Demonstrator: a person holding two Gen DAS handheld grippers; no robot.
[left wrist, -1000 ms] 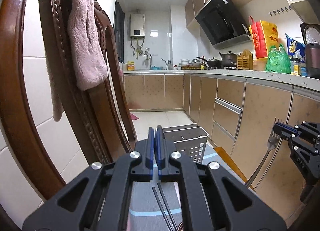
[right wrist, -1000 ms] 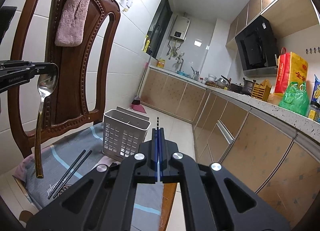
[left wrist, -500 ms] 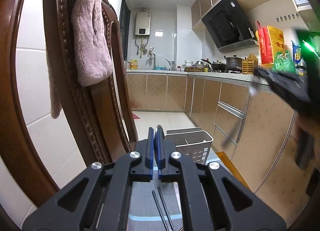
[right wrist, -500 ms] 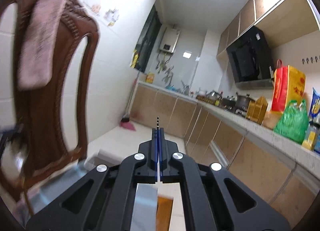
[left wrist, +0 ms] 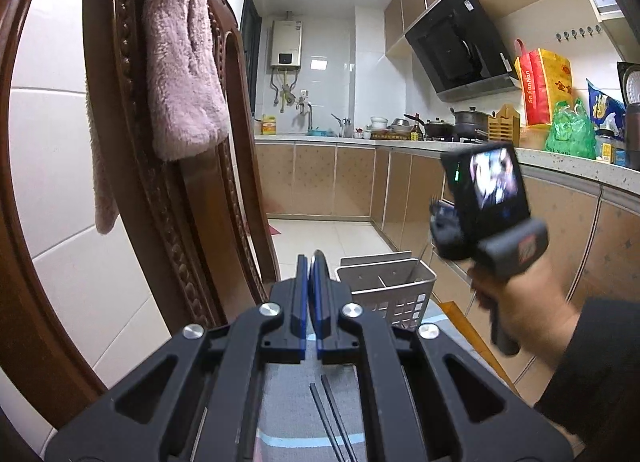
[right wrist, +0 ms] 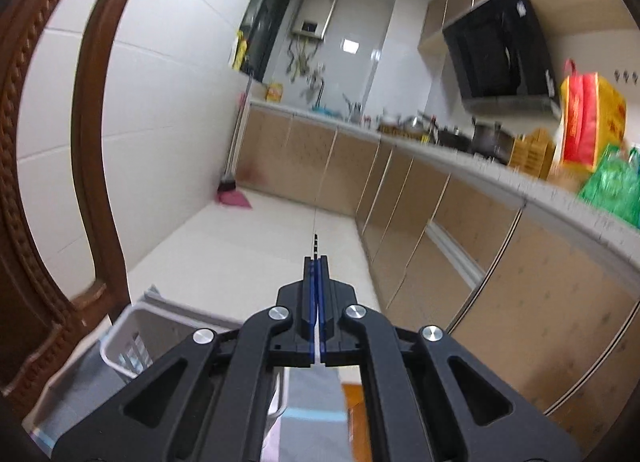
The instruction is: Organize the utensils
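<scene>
Chair seat as the work surface

The wooden chair (left wrist: 132,198) carries a grey cloth with a light blue stripe (left wrist: 292,414) over its seat; on the cloth stand a white perforated utensil basket (left wrist: 394,294) at the far edge and a pair of dark chopsticks (left wrist: 332,418) nearer.

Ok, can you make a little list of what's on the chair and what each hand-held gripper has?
left hand-held gripper: shut on a thin utensil, seen edge-on
right hand-held gripper: shut on a fork, prongs up, handle pointing down toward the basket
basket: white, with compartments, on the chair seat
chopsticks: black pair, lying flat on the cloth
cloth: grey with a blue stripe, on the seat
towel: pink, hanging over the chair back
</scene>
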